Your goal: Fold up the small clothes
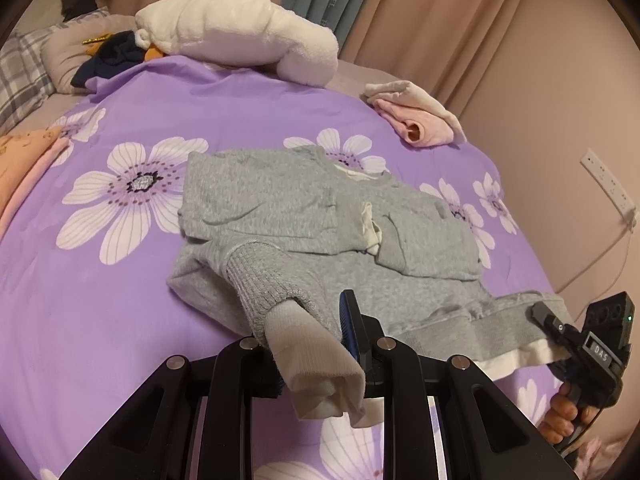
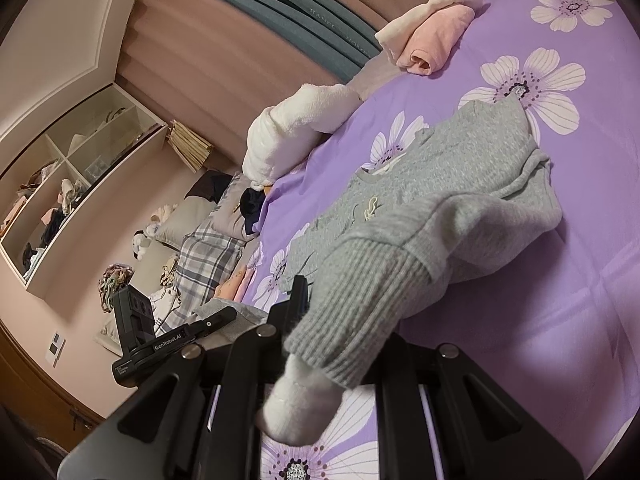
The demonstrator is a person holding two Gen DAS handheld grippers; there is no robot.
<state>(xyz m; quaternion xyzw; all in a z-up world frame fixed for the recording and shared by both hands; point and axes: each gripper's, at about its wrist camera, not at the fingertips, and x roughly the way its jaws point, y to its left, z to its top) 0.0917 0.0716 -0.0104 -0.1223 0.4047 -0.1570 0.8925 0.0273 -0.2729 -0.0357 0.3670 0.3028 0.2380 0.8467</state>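
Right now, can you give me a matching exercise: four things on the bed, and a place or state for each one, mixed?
Things:
1 grey sweatshirt
2 pink garment
3 white blanket
4 plaid pillow

Place or state (left wrist view):
a folded small, at the right edge
b off the purple cover, far left
c cuff in the left hand-held gripper
d bundled at the cover's far end

Pairs: 1-c, 2-a, 3-d, 4-b

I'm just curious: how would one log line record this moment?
left gripper: grips grey sweater | right gripper: grips grey sweater
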